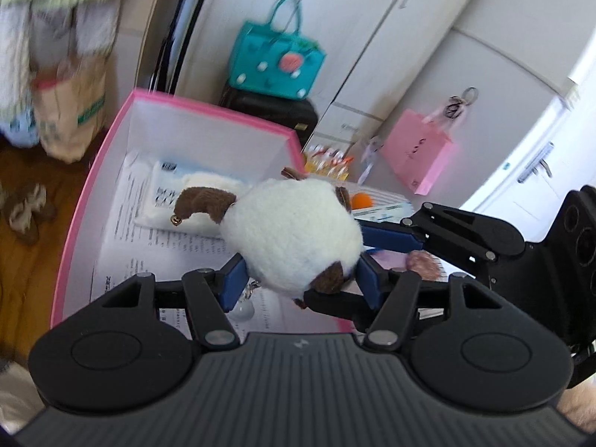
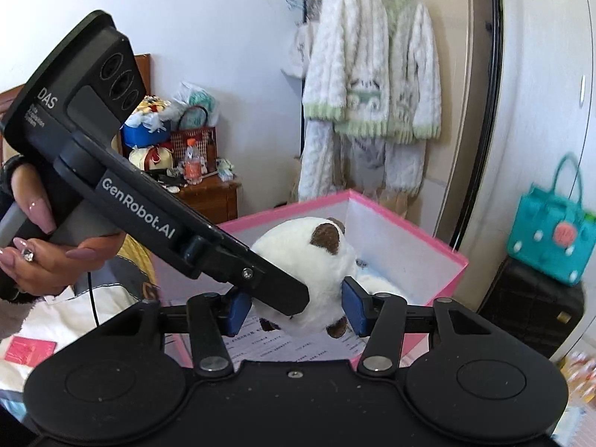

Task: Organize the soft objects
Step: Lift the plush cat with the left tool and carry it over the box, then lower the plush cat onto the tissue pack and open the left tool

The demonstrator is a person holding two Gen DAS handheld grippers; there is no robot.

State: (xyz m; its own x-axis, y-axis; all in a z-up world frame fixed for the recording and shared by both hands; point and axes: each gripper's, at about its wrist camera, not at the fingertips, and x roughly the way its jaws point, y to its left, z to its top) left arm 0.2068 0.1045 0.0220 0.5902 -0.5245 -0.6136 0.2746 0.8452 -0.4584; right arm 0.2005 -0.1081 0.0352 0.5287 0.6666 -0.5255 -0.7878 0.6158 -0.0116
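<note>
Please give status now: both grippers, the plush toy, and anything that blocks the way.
Left gripper and right gripper both shut on plush toy. Toy held over pink box. Papers, packet in box; nothing blocking.

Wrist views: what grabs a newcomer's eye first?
A white plush with brown patches sits dead centre, gripped from both sides by the left gripper and right gripper over an open pink box. Behind, a teal bag rests on a black case, and a fluffy robe hangs by the wall.
</note>
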